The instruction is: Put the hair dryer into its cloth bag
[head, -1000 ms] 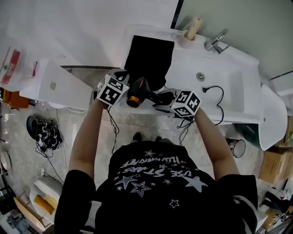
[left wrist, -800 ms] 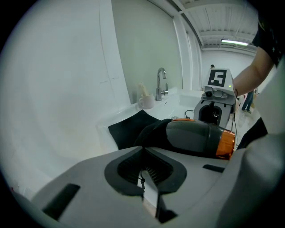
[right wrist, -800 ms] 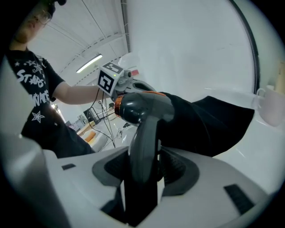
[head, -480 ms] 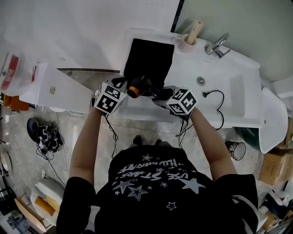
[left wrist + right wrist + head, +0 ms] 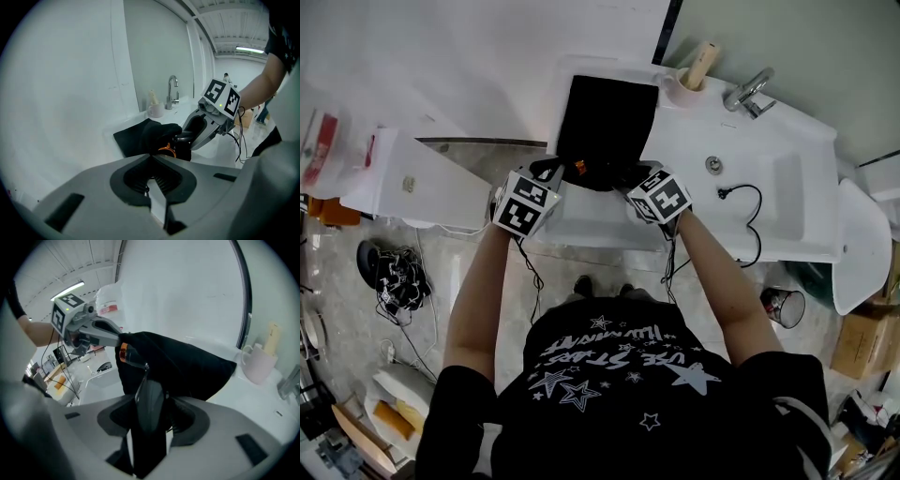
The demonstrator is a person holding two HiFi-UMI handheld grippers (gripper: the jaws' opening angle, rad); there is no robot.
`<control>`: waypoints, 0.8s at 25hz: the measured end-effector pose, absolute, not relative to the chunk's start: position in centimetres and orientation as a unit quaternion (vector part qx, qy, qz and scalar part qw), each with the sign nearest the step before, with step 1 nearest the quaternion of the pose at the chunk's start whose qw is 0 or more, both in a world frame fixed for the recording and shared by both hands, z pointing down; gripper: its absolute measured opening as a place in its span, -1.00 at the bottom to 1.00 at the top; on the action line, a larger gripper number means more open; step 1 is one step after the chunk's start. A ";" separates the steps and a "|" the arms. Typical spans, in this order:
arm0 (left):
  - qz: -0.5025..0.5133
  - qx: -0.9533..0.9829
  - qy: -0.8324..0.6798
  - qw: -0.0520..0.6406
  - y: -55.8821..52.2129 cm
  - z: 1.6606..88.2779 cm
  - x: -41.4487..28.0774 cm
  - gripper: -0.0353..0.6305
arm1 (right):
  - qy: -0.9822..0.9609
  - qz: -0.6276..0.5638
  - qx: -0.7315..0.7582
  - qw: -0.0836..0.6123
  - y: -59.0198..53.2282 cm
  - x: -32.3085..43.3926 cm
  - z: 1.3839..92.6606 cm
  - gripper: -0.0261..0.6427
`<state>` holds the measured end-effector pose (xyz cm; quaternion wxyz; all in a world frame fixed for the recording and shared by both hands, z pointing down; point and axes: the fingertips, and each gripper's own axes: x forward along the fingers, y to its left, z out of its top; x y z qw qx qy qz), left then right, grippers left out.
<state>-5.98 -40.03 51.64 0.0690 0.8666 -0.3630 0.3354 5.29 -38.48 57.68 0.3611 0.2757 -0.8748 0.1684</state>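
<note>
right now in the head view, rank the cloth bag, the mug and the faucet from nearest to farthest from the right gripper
From the right gripper, which grips the hair dryer:
1. cloth bag: right at its tips, just ahead of it.
2. mug: at the back, right of the bag.
3. faucet: farther right again, also at the back.

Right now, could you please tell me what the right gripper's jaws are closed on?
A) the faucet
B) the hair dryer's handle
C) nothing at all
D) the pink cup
B: in the right gripper view the right gripper clamps the dark handle of the hair dryer, whose orange-ringed front sits at the mouth of the cloth bag.
</note>
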 end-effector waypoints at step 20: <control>0.311 0.876 -0.359 0.079 -38.8 51.6 -5.3 -0.84 | -0.811 0.216 0.422 0.342 -44.6 5.1 58.9 -0.33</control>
